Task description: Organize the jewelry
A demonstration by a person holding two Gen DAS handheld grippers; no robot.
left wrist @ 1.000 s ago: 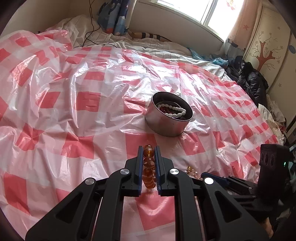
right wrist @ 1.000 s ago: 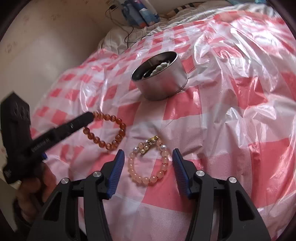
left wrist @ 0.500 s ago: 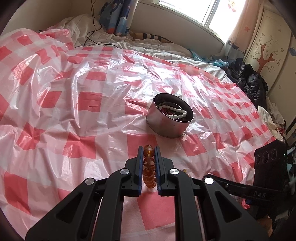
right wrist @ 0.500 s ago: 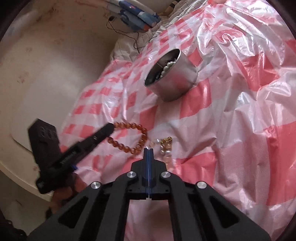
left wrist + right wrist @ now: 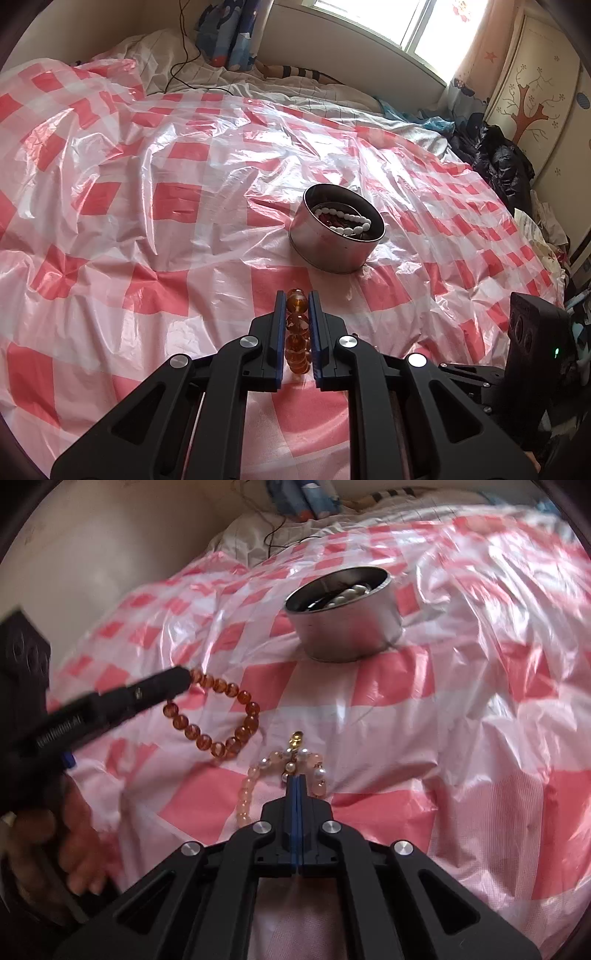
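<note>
White lettering runs along the left gripper [image 5: 184,677] finger, seen left of the right gripper [image 5: 295,779] — too blurred to read; nothing else bears legible text.

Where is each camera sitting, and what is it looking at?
Left wrist: rides on the left hand-held gripper, looks down the bed at the amber bead bracelet it grips and the metal tin.
Right wrist: rides on the shut right hand-held gripper, looks at the pink pearl bracelet; a hand shows.
Shared: tin, amber bracelet, checked plastic sheet.
</note>
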